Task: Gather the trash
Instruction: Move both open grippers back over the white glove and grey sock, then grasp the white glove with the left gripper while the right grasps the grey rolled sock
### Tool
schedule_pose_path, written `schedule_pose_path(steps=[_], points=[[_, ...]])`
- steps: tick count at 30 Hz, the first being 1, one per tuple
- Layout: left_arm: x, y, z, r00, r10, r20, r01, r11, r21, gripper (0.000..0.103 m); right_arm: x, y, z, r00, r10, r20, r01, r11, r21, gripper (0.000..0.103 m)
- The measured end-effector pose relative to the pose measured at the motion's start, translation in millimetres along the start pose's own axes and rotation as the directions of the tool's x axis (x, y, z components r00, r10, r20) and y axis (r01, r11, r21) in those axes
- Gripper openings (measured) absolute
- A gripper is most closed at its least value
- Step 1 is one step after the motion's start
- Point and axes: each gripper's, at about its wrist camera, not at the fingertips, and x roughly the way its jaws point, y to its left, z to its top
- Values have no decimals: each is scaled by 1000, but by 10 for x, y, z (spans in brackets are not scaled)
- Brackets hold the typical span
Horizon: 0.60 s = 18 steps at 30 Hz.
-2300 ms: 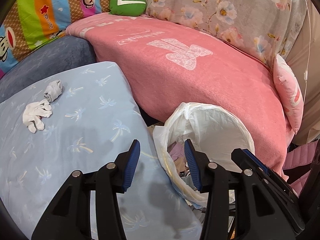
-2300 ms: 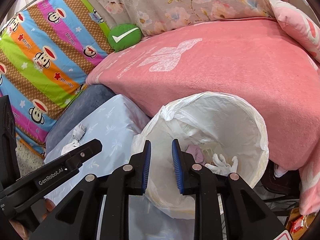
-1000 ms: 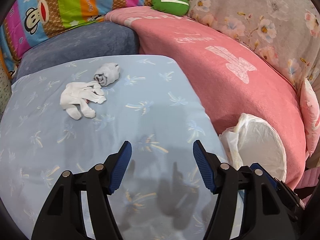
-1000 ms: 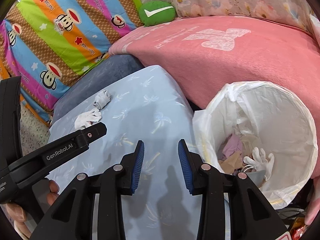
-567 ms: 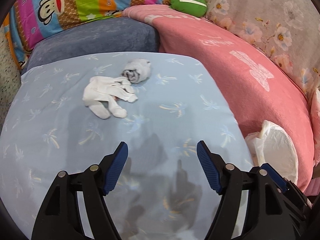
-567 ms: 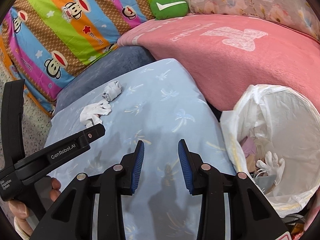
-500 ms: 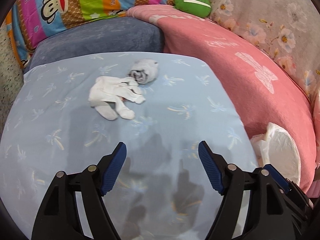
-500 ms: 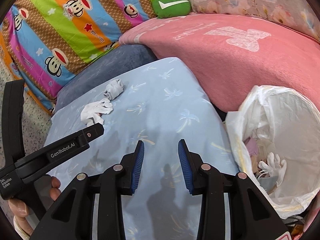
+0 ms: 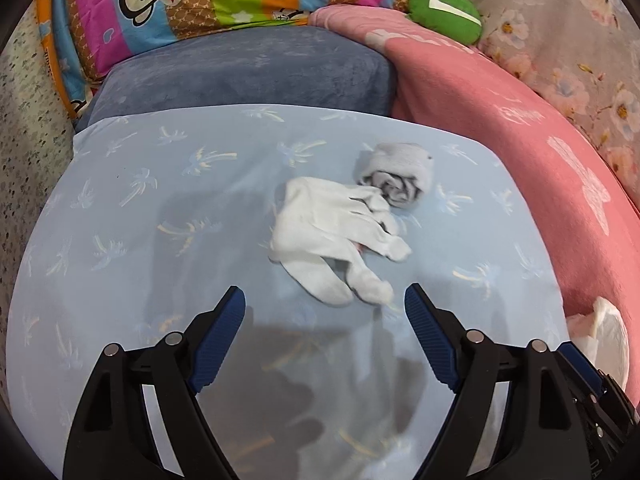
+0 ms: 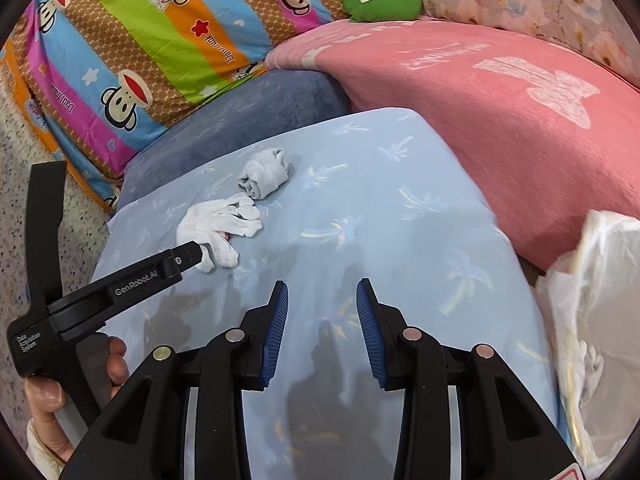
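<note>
A white glove (image 9: 336,236) lies on the light-blue palm-print cloth (image 9: 160,208), with a rolled grey sock (image 9: 396,180) touching its far right side. My left gripper (image 9: 325,307) is wide open and empty, just short of the glove's fingertips. The right wrist view shows the glove (image 10: 218,224) and sock (image 10: 266,174) at the left, with the left gripper's body over the glove's near edge. My right gripper (image 10: 322,300) is open and empty above bare cloth. The white-lined trash bin (image 10: 596,320) stands at the far right.
A pink blanket (image 9: 520,128) covers the sofa to the right. A grey-blue cushion (image 9: 248,76), a striped monkey-print cushion (image 10: 140,40) and a green cushion (image 9: 444,10) lie behind. The bin's rim (image 9: 608,336) shows at the left view's right edge.
Both grippers have moved left, away from the bin and toward the glove and sock. The left jaws have opened wider and now stand just before the glove. The right jaws opened earlier.
</note>
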Motion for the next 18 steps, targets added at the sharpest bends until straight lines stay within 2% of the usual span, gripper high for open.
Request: schedule_pose_path(steps=[10,11,15,16,18], points=[[391,80,280,999,-12,-35,12,1000,-6,78,506,313,454,1000,15,4,-15,999,-34,36],[425,83,297,999,-17,-42,16,1000,-12,75,552,333,502,1000,20,3,-20,999,-31,36],[533,104,339,996,-52,-72,51,999,-19,48,776,420,690,1000,22,-1,-22,999,-25,36],[539,104,345,996,-53,-69,52,999,-16,45,832,438,728,1000,21,-2,-21,999,-24,36],[525,111,350,996,-62,-65,62,998,-5,31,957,470,789,1000,24,-12,-24,1000,-19,36]])
